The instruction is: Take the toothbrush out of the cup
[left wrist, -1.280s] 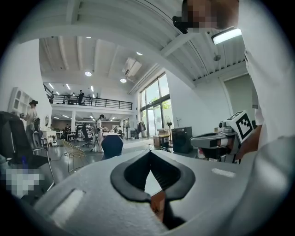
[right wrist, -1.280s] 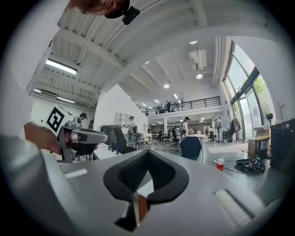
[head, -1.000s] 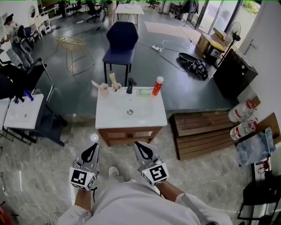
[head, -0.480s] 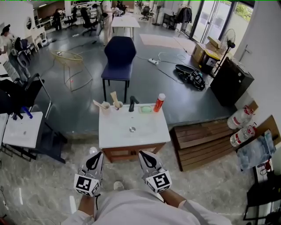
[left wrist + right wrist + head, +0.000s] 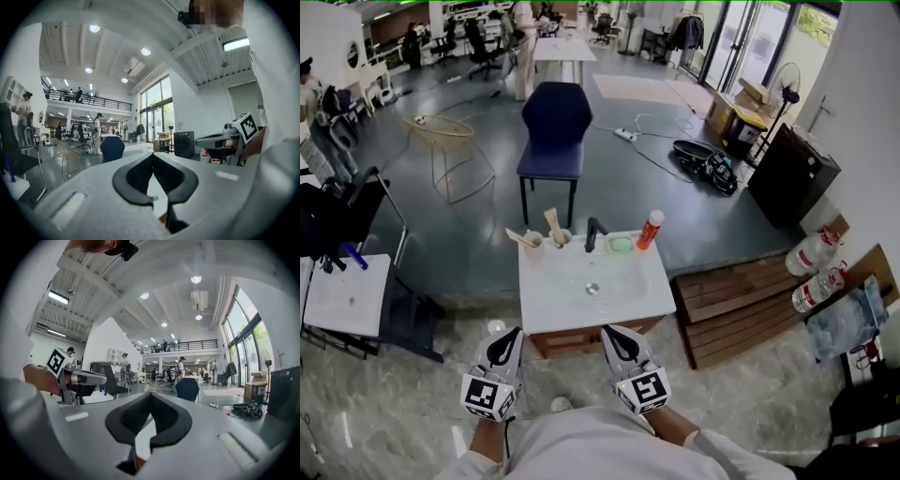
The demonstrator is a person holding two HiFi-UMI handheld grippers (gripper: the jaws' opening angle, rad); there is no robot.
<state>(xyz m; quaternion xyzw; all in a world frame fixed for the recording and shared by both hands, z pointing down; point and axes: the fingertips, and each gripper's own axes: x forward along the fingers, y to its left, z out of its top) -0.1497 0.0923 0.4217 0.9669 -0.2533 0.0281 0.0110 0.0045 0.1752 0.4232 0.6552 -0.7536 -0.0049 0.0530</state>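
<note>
From above, the head view looks steeply down on the left gripper (image 5: 508,333) and right gripper (image 5: 611,331), close before the sink (image 5: 591,281). Both gripper views look level toward the chair (image 5: 112,149) behind the sink, seen in all views.

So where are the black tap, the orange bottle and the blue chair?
black tap (image 5: 592,236): head view, on its upright body.
orange bottle (image 5: 648,234): head view, on its orange middle.
blue chair (image 5: 557,111): head view, on its backrest.

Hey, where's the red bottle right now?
In the head view, the red bottle stands at the back right corner of the white sink, just right of the green soap dish and the black tap.
</note>
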